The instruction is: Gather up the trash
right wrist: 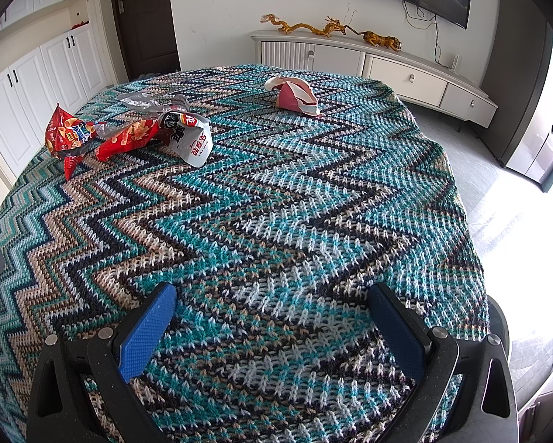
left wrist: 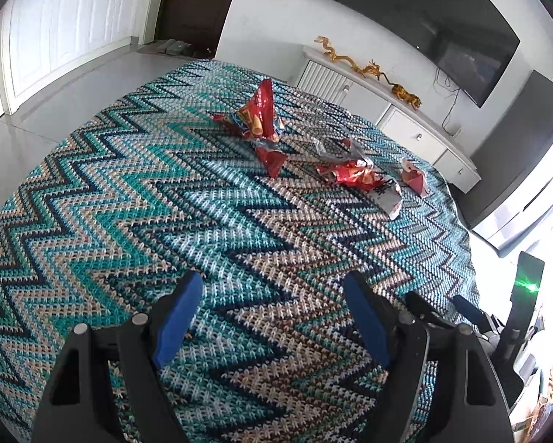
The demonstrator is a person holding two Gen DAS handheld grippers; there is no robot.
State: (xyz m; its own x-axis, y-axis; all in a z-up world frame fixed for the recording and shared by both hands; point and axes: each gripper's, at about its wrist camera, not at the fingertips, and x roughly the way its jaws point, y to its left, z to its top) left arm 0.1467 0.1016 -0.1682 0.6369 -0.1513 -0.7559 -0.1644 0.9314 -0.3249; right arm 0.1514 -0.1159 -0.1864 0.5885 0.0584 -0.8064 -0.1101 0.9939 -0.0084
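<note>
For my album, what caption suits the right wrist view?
Open right gripper hovers over a zigzag knitted blanket; crumpled snack bags lie ahead.

Covered all over by a knitted zigzag blanket (right wrist: 276, 221) in teal, cream, brown and black. Strewn across the far part: a red chip bag (right wrist: 68, 136) at far left, standing crumpled into a peak in the left wrist view; just beside it, touching, a red and white snack wrapper (right wrist: 187, 140) with a strip of silver foil (right wrist: 140, 101) behind (exact overlap unclear); well apart to the right, a red-and-white crumpled paper wrapper (right wrist: 298, 98).
</note>
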